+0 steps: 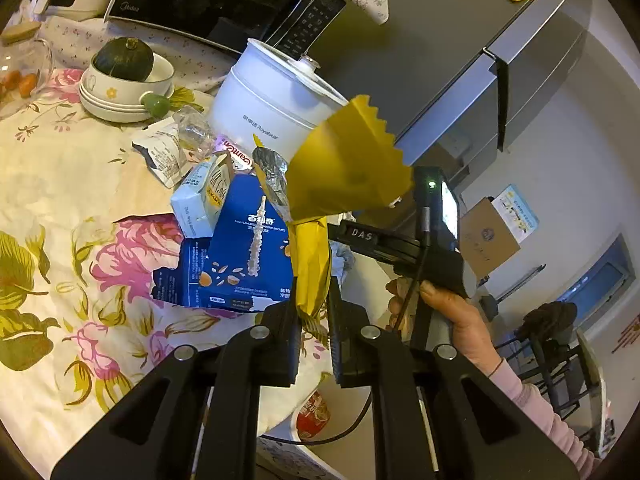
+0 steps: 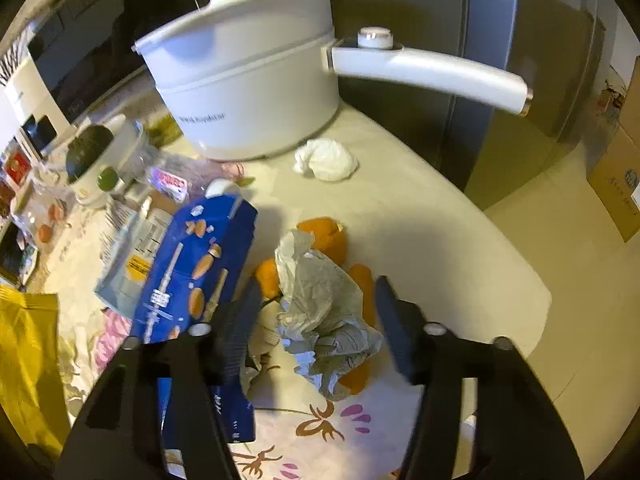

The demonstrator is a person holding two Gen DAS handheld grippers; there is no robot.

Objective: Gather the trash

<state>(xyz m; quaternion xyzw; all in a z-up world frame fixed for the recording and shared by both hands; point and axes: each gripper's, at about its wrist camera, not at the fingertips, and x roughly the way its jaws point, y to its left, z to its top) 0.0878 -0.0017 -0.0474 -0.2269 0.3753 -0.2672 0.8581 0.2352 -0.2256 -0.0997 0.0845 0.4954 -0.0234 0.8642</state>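
Floral tablecloth point(image 1: 60, 200) carries the trash at frame centre, where the left gripper point(image 1: 314, 312) is clamped on a yellow wrapper point(image 1: 344, 168) while the right gripper point(image 2: 316, 320), jaws partly apart, straddles crumpled paper point(image 2: 320, 304) without pressing it.

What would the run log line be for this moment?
left claw: shut on yellow wrapper | right claw: open around crumpled paper on orange peels | blue box: on table
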